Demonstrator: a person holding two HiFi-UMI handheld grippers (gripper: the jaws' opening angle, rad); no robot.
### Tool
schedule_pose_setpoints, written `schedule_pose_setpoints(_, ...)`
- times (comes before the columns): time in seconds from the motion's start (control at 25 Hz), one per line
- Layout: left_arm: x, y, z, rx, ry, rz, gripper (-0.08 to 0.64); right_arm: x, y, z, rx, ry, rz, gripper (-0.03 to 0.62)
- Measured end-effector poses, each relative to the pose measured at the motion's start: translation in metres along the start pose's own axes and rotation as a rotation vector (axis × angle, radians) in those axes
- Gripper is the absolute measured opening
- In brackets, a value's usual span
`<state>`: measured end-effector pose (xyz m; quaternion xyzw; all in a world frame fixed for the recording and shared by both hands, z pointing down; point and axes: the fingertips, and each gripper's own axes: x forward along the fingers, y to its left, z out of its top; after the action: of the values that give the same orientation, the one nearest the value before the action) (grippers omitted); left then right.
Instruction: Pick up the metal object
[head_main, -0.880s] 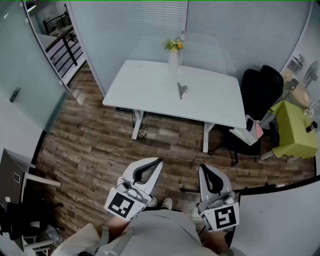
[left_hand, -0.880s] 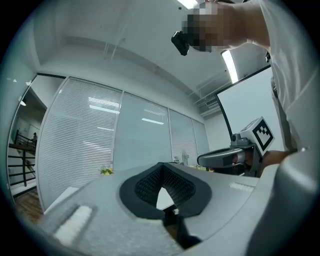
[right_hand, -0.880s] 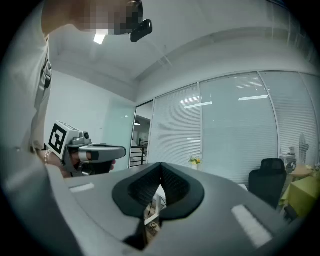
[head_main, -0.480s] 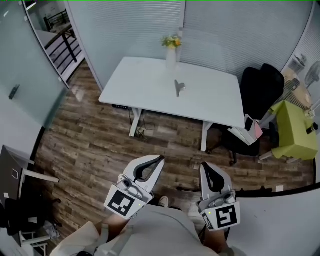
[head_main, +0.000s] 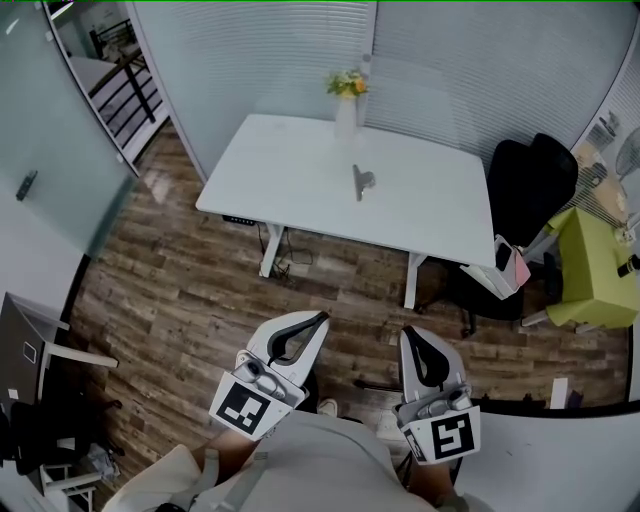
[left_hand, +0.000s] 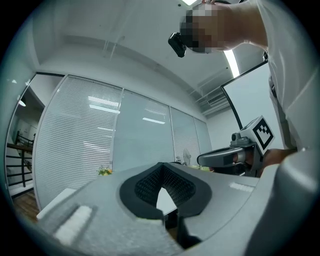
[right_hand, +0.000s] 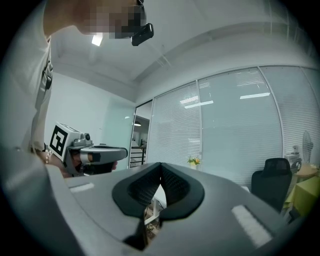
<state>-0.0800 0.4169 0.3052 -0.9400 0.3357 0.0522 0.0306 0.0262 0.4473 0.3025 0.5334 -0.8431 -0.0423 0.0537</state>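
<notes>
The metal object (head_main: 361, 182), small and grey, lies on the white table (head_main: 290, 170) across the room, near a vase of yellow flowers (head_main: 346, 100). Both grippers are held close to the person's body, far short of the table and pointing toward it. My left gripper (head_main: 320, 319) has its tips together with nothing in them; in its own view the left gripper (left_hand: 161, 165) shows its dark pads meeting at the tip. My right gripper (head_main: 408, 334) is shut and empty as well, and the right gripper (right_hand: 161, 164) shows its tips touching in its own view.
Wood-plank floor (head_main: 200, 290) lies between me and the table. A black office chair (head_main: 525, 185) with a pink-and-white bag (head_main: 505, 265) stands at the table's right end, beside a green-draped piece of furniture (head_main: 590, 265). Frosted glass walls (head_main: 260, 50) close the room; a white panel (head_main: 560, 450) is at my right.
The head view has shifted a little, so the table and chair sit slightly differently in the picture. Both grippers stay near the body, shut as before.
</notes>
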Motion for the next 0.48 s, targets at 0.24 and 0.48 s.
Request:
schedule_pose_setpoints(0.24, 0.027, 0.045, -0.004, -0.028, -0.008, -0.017, 0.002, 0.051, -0.013, 0.000, -0.003, 0.008, 0.000, 0.005)
schedule_pose_setpoints(0.48, 0.056, 0.104, -0.011, -0.037, -0.010, -0.024, 0.002, 0.115, -0.025, -0.001, -0.007, 0.019, -0.002, 0.005)
